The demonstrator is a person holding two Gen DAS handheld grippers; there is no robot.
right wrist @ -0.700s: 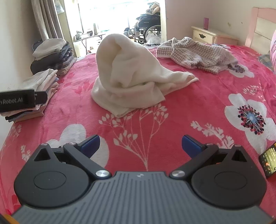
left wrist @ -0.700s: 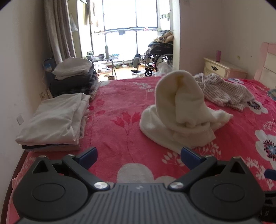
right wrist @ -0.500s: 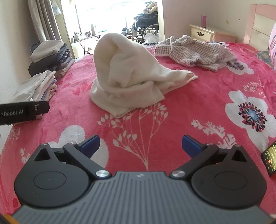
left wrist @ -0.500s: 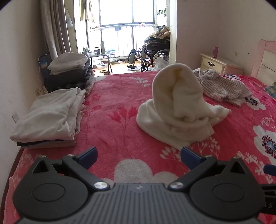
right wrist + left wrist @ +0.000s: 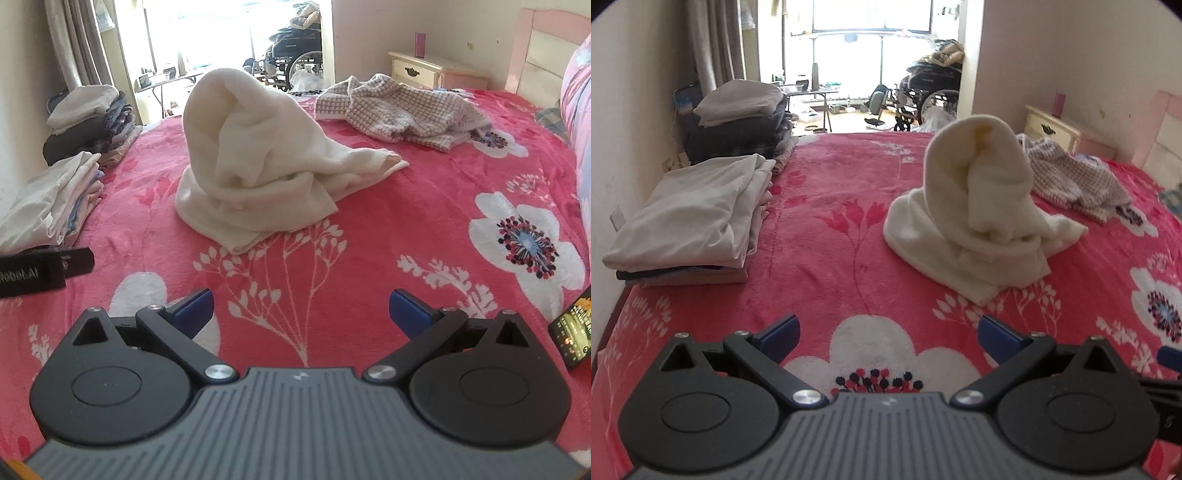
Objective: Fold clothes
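The left gripper [image 5: 888, 334] and the right gripper [image 5: 301, 308] both hang with jaws spread fully wide, gripping and touching nothing. The cream towel [image 5: 975, 214] sits heaped on the red bedspread [image 5: 831, 258], well ahead of both.

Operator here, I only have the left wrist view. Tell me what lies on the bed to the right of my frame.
Observer: A phone with its screen lit lies on the red blanket, just right of the right gripper.
Operator: Report that gripper's state.
Observer: It is wide open, nothing between the fingers, short of the cream towel.
Operator: Describe the checked garment's near side; the towel blocks mine.
Observer: The checked garment lies spread and crumpled behind the towel, apart from it, with red blanket showing between.
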